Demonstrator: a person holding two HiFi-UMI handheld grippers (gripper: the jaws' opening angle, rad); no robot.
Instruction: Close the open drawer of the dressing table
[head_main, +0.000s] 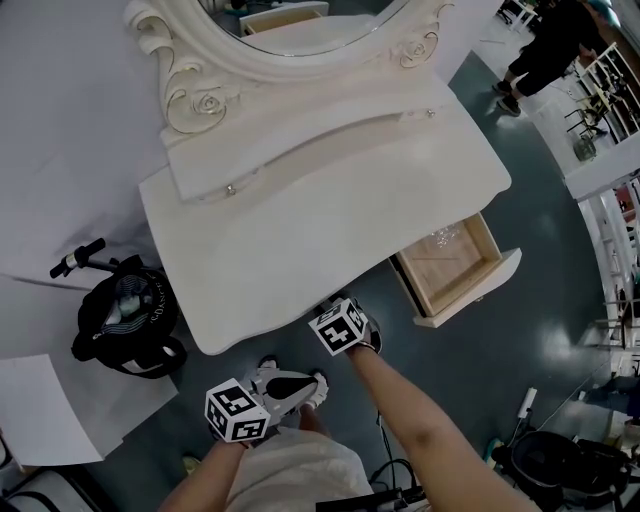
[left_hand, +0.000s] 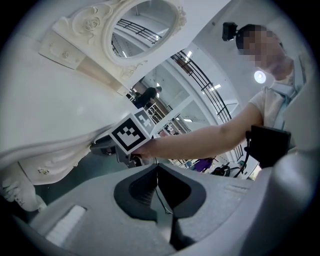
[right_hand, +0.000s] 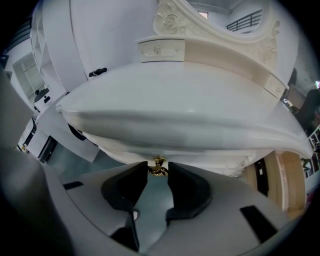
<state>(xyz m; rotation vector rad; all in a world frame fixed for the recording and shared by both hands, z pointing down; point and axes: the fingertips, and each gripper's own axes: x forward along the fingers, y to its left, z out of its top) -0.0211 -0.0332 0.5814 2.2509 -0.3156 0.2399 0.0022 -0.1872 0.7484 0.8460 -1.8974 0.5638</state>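
From above, a white bench with an oval mirror fills the frame. Its open drawer juts out right of centre with the wooden inside showing, not yet pushed in. The right claw sits under the bench's front edge, lower centre. It is parted around a small gold pull without clearly pinching it, well apart from that drawer. The left claw hangs closed and empty near the bottom, probably just kept out of the way.
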